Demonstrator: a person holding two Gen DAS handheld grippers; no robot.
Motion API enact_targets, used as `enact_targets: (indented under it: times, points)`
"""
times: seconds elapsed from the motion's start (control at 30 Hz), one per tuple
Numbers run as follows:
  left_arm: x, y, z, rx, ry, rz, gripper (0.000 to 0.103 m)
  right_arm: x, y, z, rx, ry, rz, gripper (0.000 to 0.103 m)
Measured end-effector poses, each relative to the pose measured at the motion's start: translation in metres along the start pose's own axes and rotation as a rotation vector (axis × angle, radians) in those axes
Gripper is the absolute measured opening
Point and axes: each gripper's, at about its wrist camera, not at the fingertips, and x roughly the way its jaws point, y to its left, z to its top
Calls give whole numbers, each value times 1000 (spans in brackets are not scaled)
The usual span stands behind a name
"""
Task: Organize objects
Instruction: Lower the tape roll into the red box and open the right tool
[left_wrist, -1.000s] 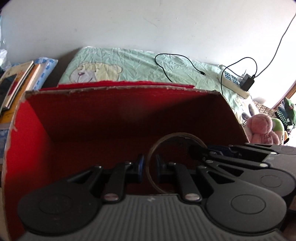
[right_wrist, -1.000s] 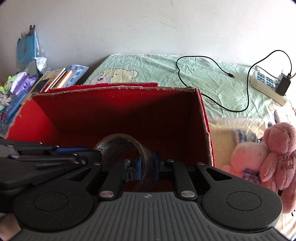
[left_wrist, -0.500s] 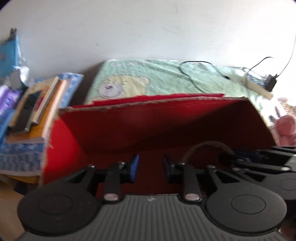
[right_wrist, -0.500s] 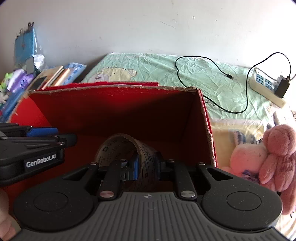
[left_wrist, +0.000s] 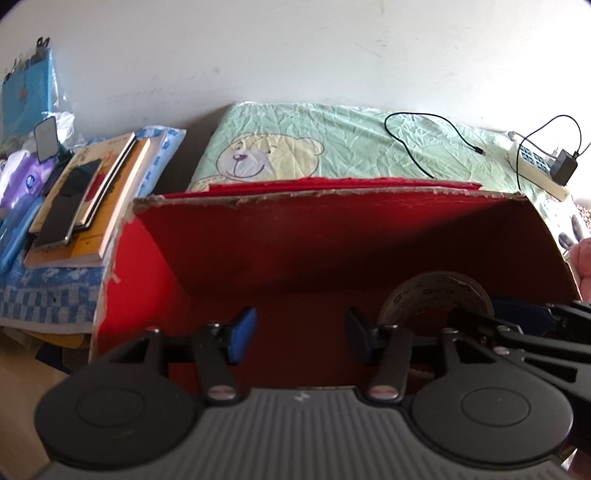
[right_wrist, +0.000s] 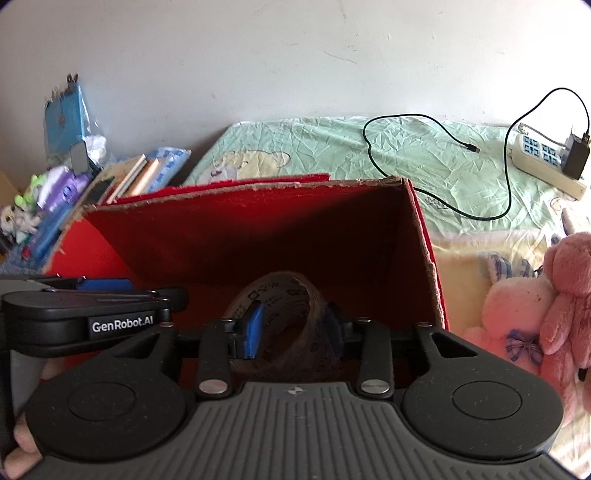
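A red open-topped cardboard box (left_wrist: 332, 236) (right_wrist: 236, 229) stands on the bed in front of both grippers. A brown printed tape roll (right_wrist: 284, 295) (left_wrist: 436, 295) sits inside the box at its right side. My right gripper (right_wrist: 291, 328) is open, its blue pads either side of the roll's band, spread apart from it. My left gripper (left_wrist: 301, 334) is open and empty over the box's left middle, with the roll to its right. The right gripper's fingers (left_wrist: 517, 325) show at the right of the left wrist view.
Books with a phone on top (left_wrist: 85, 199) lie left of the box on a blue patterned cloth. A green bear-print sheet (left_wrist: 332, 147), a black cable (right_wrist: 424, 155) and a power strip with charger (right_wrist: 546, 158) lie behind. Pink plush toys (right_wrist: 535, 306) sit to the right.
My right gripper has opened and released the tape roll inside the box. My left gripper let go of the roll earlier, opened wide and shifted left and up.
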Motion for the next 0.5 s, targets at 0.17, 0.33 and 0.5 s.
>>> enact_targets:
  times: [0.17,0.33,0.5]
  points:
    - [0,5,1,-52,-2,5,63,-16,-12,0,37,-52,60,38]
    - [0,5,0,-59,-1,17,64,-21,-16,1,59,-58,62,40]
    - [1,5,1,-61,1,30,64,-22,-17,2,90,23,205,39]
